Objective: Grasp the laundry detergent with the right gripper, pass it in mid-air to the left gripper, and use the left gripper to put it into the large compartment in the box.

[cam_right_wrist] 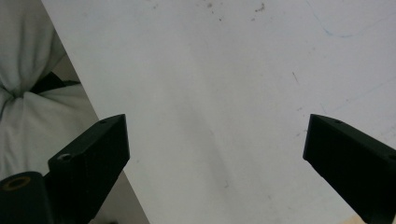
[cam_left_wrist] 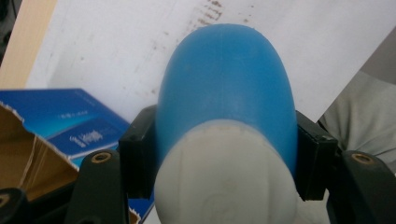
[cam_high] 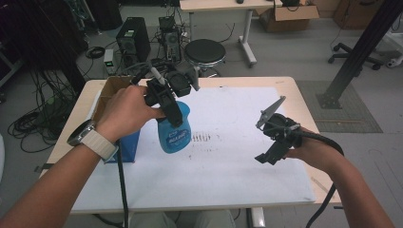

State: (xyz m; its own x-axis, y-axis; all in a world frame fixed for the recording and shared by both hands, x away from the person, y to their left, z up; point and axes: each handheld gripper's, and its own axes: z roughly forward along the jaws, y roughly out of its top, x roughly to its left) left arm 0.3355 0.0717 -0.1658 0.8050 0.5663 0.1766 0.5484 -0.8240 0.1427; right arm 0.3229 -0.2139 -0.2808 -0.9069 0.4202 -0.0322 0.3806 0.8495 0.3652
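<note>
Blue plastic bottle with a white cap hangs clear of the table, clamped at its upper body by the left gripper over the left part of the white sheet that covers the wooden table. In the left gripper view the bottle sits squarely between the two black jaws, both pads pressed against its sides near the white cap, so the grip looks firm and centred. Just beside it on the left stands an open cardboard box with blue printed sides. The right gripper is held well apart over the right half of the sheet, its jaws spread wide with nothing between them; its own view looks down on bare white sheet.

To carry this lift well, I judge it best to keep the bottle upright and hold the squeeze steady, since smooth rounded plastic could slip or rotate. Clearing the box edge before travelling sideways would avoid a knock.
</note>
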